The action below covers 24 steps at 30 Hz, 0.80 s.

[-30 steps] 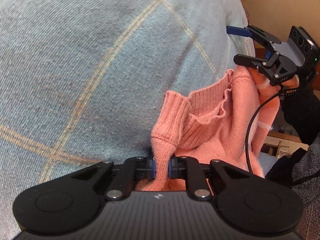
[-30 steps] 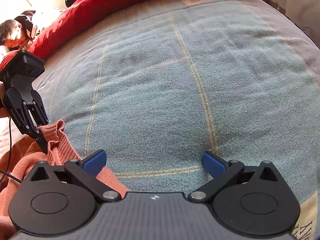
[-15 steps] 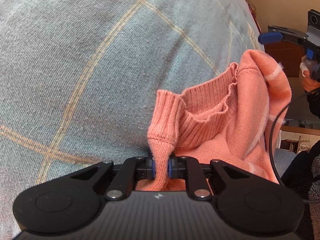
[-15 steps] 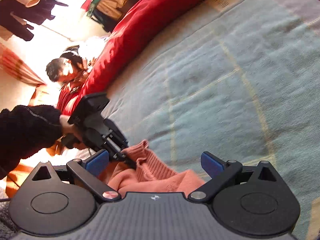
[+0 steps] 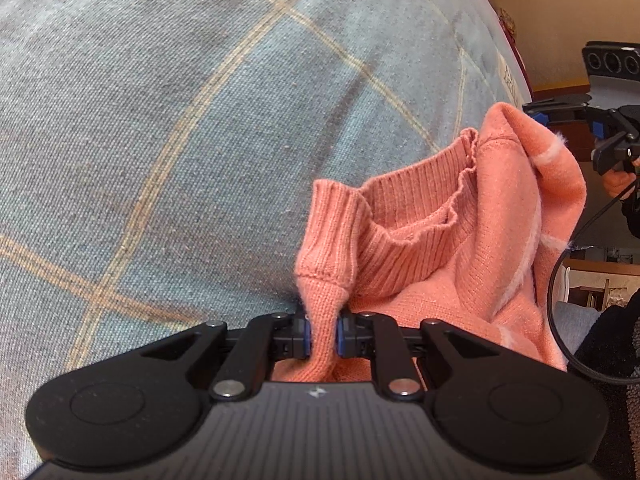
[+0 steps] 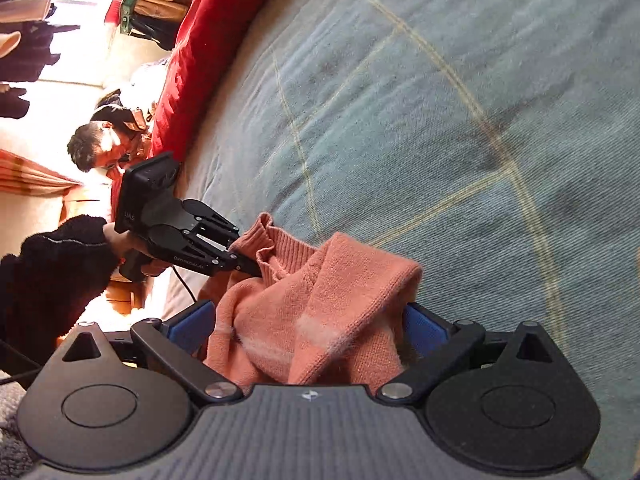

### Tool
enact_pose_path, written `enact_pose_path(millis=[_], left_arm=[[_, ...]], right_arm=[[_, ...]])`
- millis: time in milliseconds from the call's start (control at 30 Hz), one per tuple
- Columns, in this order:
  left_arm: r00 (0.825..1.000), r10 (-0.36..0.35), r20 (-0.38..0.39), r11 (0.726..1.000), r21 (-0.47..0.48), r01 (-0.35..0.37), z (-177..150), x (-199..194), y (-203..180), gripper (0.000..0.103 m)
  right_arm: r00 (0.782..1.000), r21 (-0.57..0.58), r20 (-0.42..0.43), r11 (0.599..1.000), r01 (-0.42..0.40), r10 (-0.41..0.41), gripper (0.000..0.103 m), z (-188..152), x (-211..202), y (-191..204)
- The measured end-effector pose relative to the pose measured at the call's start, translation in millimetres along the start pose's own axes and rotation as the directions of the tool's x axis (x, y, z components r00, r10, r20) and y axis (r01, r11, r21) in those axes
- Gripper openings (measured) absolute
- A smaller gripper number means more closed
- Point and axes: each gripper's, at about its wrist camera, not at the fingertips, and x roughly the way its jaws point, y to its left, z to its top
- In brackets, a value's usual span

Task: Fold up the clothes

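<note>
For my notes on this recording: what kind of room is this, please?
Probably a bedroom: a bed with a blue checked cover, a red pillow at its edge, clothes hanging behind.

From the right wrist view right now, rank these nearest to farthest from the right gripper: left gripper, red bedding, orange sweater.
1. orange sweater: bunched between the open fingers of the right gripper.
2. left gripper: up and left, pinching the sweater's ribbed edge.
3. red bedding: far upper left, along the edge of the blue checked bedspread.
</note>
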Motion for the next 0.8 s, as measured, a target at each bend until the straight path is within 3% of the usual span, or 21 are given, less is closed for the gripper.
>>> enact_pose_path(millis=[200, 333, 433, 467, 533, 567, 600, 667, 800], left_arm=[[1.0, -0.007, 0.007, 1.0, -0.009, 0.007, -5.4, -2.4, 4.5, 0.016], [0.999, -0.03, 0.016, 0.999, -0.02, 0.03, -10.4, -5.7, 12.7, 0.016], [0.999, -0.042, 0.023, 0.999, -0.029, 0.043, -12.8, -10.3, 19.8, 0.015], [0.999, -0.043, 0.025, 0.999, -0.029, 0.043, -14.7, -12.1, 23.0, 0.015], [0.999, -0.041, 0.028, 0.999, -0.027, 0.042, -16.5, -12.4, 22.5, 0.016], [0.999, -0.04, 0.03, 0.999, -0.026, 0.041, -17.3, -12.7, 22.4, 0.016], [0.999, -0.039, 0.033, 0.999, -0.026, 0.039, -17.6, -13.0, 22.5, 0.015], [0.999, -0.032, 0.043, 0.999, -0.033, 0.034, -20.6, -14.2, 22.3, 0.015], [0.997, -0.007, 0.08, 0.998, -0.068, 0.013, -31.6, -17.6, 21.7, 0.015]], right_arm=[[0.975, 0.216, -0.091, 0.959, -0.181, 0.204, 0.103, 35.3, 44.4, -47.7], [0.961, 0.26, -0.12, 0.942, -0.213, 0.251, 0.101, 41.8, 47.7, -57.0], [0.965, 0.232, -0.131, 0.953, -0.194, 0.229, 0.096, 39.2, 46.8, -56.8], [0.967, 0.241, -0.127, 0.953, -0.186, 0.221, 0.091, 38.1, 45.0, -61.2], [0.971, 0.257, -0.121, 0.951, -0.17, 0.207, 0.069, 35.9, 41.4, -70.0], [0.975, 0.277, -0.124, 0.95, -0.146, 0.186, 0.036, 33.6, 40.8, -78.3], [0.974, 0.317, -0.119, 0.937, -0.148, 0.194, 0.024, 30.3, 40.9, -87.9], [0.974, 0.347, -0.112, 0.926, -0.148, 0.198, 0.024, 28.2, 42.4, -88.6], [0.991, 0.241, -0.118, 0.97, -0.04, 0.071, 0.025, 29.3, 44.2, -54.4]])
